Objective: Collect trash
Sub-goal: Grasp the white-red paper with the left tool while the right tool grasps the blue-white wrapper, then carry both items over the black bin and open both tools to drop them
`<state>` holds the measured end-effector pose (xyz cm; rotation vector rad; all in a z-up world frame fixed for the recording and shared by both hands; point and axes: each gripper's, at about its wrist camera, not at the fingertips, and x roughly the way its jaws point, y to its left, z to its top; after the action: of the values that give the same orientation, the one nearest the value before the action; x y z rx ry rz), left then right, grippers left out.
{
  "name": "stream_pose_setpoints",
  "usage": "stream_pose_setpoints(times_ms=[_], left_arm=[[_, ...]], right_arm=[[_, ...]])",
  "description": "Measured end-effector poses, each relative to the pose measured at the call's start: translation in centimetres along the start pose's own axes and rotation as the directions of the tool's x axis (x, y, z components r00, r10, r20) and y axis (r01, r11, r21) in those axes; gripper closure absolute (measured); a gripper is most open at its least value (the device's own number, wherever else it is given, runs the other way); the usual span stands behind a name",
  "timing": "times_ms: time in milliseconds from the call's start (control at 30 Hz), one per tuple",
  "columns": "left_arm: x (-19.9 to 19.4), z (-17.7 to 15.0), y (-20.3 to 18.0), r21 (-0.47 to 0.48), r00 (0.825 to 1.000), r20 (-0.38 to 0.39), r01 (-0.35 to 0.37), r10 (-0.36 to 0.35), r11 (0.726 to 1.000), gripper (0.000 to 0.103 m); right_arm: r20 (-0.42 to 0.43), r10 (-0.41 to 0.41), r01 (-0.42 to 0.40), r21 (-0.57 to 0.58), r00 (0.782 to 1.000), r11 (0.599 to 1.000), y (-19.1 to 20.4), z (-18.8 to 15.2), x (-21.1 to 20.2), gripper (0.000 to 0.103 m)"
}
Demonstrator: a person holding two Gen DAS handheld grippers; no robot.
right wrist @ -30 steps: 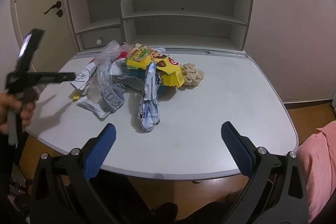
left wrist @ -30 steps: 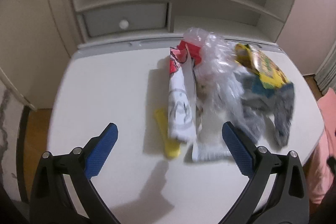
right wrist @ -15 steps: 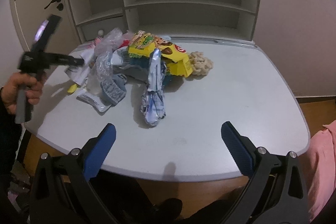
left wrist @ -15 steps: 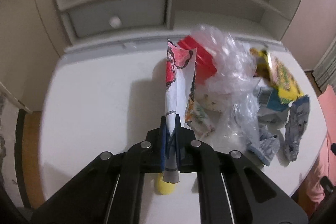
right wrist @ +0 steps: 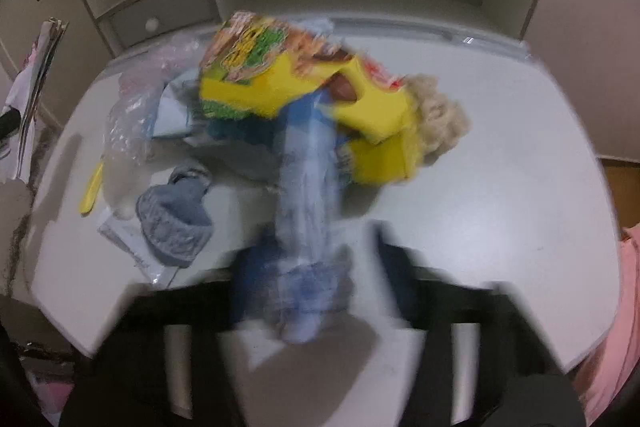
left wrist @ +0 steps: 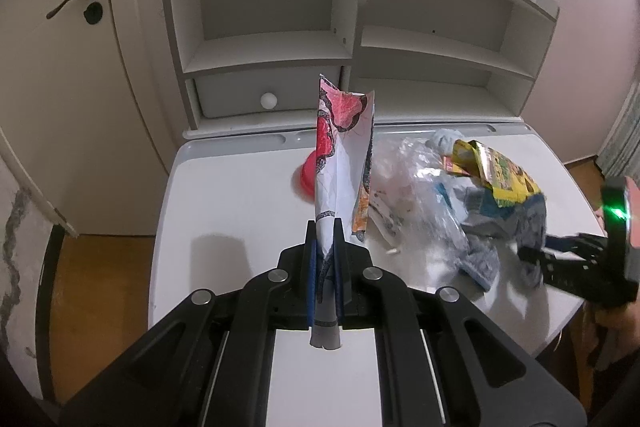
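Note:
My left gripper [left wrist: 325,227] is shut on the lower end of a white paper wrapper with red print [left wrist: 340,155], held upright above the white desk [left wrist: 224,195]. That wrapper also shows at the left edge of the right wrist view [right wrist: 36,75]. My right gripper [right wrist: 316,259] is blurred and low over the desk, its jaws closing with a crumpled blue and white wrapper [right wrist: 308,179] between them. A narrow gap still shows beside its right pad. Behind lies a yellow snack bag [right wrist: 280,83].
On the desk lie a clear plastic bag [right wrist: 128,123], a grey crumpled piece [right wrist: 172,215], a yellow stick [right wrist: 91,191], a beige fluffy lump [right wrist: 440,119] and a red item [left wrist: 306,175]. A white shelf unit [left wrist: 280,47] stands behind, a door [left wrist: 60,67] to the left.
My left gripper shut on the red-printed wrapper and lifted it off the desk. My right gripper came down to the blue and white wrapper and its wide jaws narrowed around it.

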<state>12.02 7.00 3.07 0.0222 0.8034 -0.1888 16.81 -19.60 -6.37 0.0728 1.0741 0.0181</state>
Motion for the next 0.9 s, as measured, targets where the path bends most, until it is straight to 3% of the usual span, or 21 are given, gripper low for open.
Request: stream_pose_setpoints(times_ms=[200, 300, 467, 533, 700, 900], left_arm=[[-1.2, -0.3, -2.2, 0.034, 0.999, 0.028, 0.029, -0.03, 0.999, 0.097], [-1.8, -0.1, -5.2, 0.081, 0.996, 0.05, 0.064, -0.069, 0.995, 0.097], [-1.6, -0.3, -13.5, 0.194, 0.98, 0.05, 0.178, -0.19, 0.965, 0.097], [-1.1, -0.8, -17.7, 0.243, 0.966, 0.029, 0.242, -0.256, 0.939, 0.097], [0.0, -3.0, -29.0, 0.359, 0.905, -0.067, 0.414, -0.419, 0.837, 0.097], [0.8, -8.1, -43.2, 0.482, 0.801, -0.22, 0.586, -0.557, 0.651, 0.097]], right_arm=[[0.067, 0.062, -0.062, -0.009, 0.996, 0.998, 0.1, -0.7, -4.0, 0.072], [0.119, 0.071, -0.072, 0.0, 0.99, 0.997, -1.4, -1.7, -7.1, 0.072], [0.177, 0.01, -0.032, 0.122, 0.984, 0.992, -8.9, -4.7, -10.6, 0.072], [0.185, -0.039, 0.002, 0.197, 0.982, 0.98, -12.7, -6.8, -11.8, 0.072], [0.185, -0.206, 0.119, 0.397, 0.961, 0.91, -23.0, -13.3, -14.7, 0.072], [0.092, -0.343, 0.219, 0.608, 0.935, 0.763, -34.4, -23.2, -16.0, 0.072]])
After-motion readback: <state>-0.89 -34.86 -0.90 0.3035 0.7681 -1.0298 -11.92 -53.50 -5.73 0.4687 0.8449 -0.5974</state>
